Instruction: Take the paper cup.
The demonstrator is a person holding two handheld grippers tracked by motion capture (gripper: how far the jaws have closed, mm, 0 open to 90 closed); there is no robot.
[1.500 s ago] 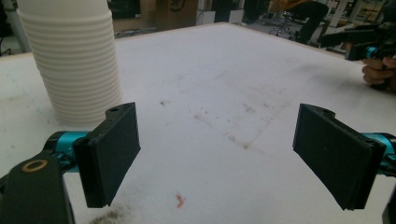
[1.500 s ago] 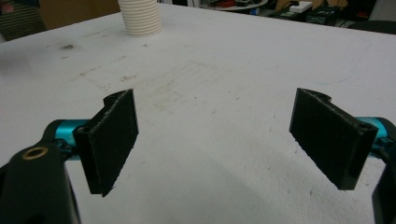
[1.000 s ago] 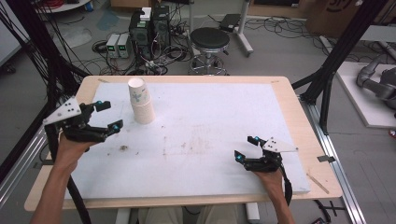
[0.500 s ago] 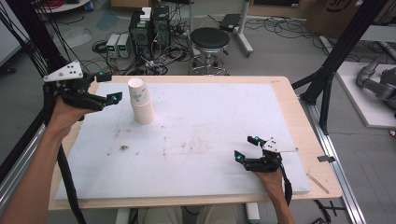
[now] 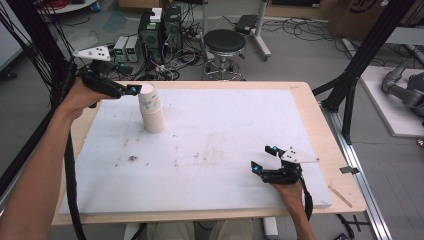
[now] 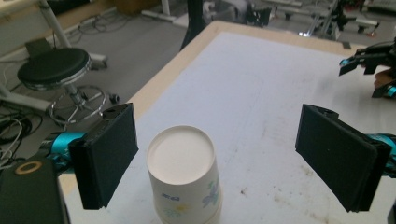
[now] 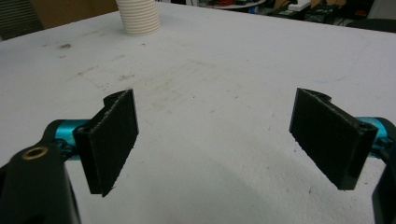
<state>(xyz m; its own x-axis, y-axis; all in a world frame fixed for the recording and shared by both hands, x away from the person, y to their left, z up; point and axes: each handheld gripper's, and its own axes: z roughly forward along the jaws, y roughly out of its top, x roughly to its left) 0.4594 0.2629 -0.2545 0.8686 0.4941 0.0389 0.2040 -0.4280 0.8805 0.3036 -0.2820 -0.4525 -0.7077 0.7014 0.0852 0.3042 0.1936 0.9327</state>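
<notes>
Two hand-held grippers work over a white sheet [image 5: 215, 145] that covers a wooden table [image 5: 310, 107], and we place everything here relative to the stack of paper cups [image 5: 151, 108] standing upside down on the far left part of that sheet. The stack is upright, its flat white base facing up, with a small printed pattern on its side. Our left gripper [image 5: 131, 90] is raised at the top of the stack, just to its left in the high view, held by a hand [image 5: 80, 95] whose forearm runs back toward the near left corner. In the left gripper view the jaws stand wide apart, one on each side of the cup stack and above it, touching nothing; the stack sits closer to the jaw on the left of that view. Our right gripper [image 5: 265, 159] is well apart from the stack, low over the near right part of the sheet. Its jaws are also spread wide with nothing between them, and in the right gripper view the ribbed rims of the stack appear far off at the upper left. Faint dark smudges [image 5: 132, 159] mark the sheet on the near side of the stack.
</notes>
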